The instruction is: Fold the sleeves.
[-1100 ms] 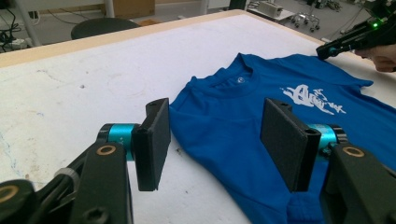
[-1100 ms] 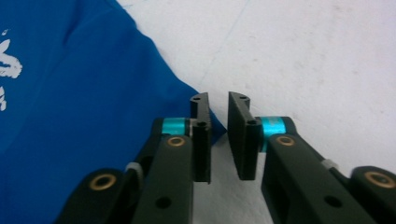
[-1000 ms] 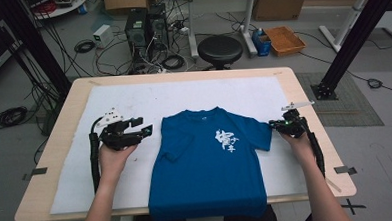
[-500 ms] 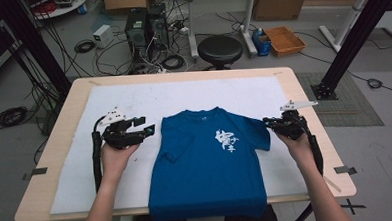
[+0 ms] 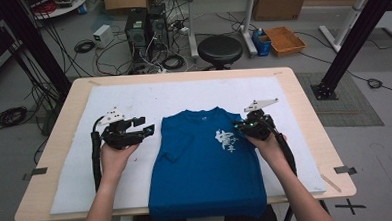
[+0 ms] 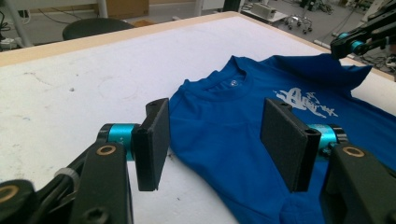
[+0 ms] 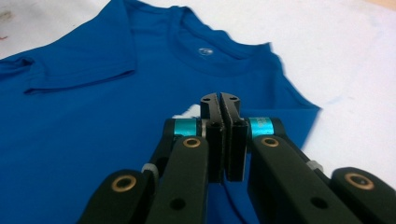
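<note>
Pale wooden surface [image 5: 304,116] with rounded corners, most of its top covered by a white mat [image 5: 133,98]. On the mat, middle of the surface, a royal-blue short-sleeved cotton T-shirt [image 5: 201,165] lies face up, collar toward the far edge, white printed characters [image 5: 226,140] on the chest, hem hanging off the near edge. Shirt's left-hand sleeve is folded in over the body; its edge on the person's right is lifted off the mat and carried inward over the chest. Right claw [image 5: 241,127] sits over the print, clenched tight, jaws pressed together on that raised blue cloth; in the left gripper view the cloth rises to a peak at its tip [image 6: 348,44]. In the right gripper view [image 7: 220,105] the jaws meet flat with no gap, the collar and flat shirt beyond them. Left claw [image 5: 147,128] rests just beside the shirt's folded sleeve, above bare mat, released: jaws wide apart with nothing between the pads [image 6: 154,137], shirt shoulder close ahead of them but untouched. Floor beyond the surface: round black stool [image 5: 219,50], orange box [image 5: 284,40], tangled cables.
</note>
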Motion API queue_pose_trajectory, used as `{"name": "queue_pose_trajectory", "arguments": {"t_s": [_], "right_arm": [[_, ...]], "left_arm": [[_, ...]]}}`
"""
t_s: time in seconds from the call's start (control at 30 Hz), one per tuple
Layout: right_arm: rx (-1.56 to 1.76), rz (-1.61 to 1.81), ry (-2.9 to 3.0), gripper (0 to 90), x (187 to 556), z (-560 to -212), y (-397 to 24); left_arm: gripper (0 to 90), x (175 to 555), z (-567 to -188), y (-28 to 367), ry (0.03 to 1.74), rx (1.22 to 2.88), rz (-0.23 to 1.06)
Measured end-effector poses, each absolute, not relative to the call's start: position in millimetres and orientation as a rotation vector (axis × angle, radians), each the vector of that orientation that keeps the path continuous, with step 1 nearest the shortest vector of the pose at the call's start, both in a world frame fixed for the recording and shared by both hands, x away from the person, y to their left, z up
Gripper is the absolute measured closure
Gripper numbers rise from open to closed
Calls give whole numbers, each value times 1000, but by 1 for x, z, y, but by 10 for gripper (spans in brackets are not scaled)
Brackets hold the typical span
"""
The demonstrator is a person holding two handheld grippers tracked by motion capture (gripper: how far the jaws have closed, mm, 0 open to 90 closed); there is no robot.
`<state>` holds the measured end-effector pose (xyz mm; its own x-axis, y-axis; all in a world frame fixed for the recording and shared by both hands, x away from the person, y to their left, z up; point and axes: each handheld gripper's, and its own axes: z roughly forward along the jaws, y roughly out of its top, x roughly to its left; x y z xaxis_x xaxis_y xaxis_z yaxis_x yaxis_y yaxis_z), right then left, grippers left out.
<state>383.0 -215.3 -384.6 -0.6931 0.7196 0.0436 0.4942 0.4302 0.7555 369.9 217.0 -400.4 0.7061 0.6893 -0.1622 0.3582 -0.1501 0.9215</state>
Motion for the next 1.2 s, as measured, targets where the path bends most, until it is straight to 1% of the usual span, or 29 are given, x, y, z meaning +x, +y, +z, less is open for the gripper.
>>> {"name": "queue_pose_trajectory", "arguments": {"t_s": [0.13,0.37,0.4,0.57,0.6,0.7,0.8,0.9,1.0,1.07,1.13,1.2], "right_arm": [[1047,1104,2391,895,385,-386,-203],[1064,1089,2395,882,391,-392,-194],[1062,1088,2392,843,392,-393,-193],[1071,1127,2367,749,391,-391,-196],[1068,1141,2359,710,391,-391,-198],[1055,1192,2330,654,388,-387,-207],[1052,1244,2286,575,383,-382,-221],[1069,1288,2236,477,380,-379,-240],[1106,1322,2179,409,379,-379,-259],[1135,1336,2163,382,380,-379,-270],[1146,1349,2141,354,378,-378,-279],[1153,1365,2123,329,376,-377,-285]], "left_arm": [[429,370,-401,215,834,1763,352],[429,371,-403,212,828,1772,350],[429,371,-403,211,827,1777,352],[429,370,-402,209,821,1771,343],[429,370,-402,208,817,1770,341],[427,369,-400,206,807,1772,345],[420,368,-399,203,800,1772,349],[420,368,-400,202,792,1786,347],[409,367,-401,201,805,1784,354],[401,367,-401,201,800,1774,353],[368,366,-400,202,787,1743,337],[355,366,-398,202,779,1721,340]]}}
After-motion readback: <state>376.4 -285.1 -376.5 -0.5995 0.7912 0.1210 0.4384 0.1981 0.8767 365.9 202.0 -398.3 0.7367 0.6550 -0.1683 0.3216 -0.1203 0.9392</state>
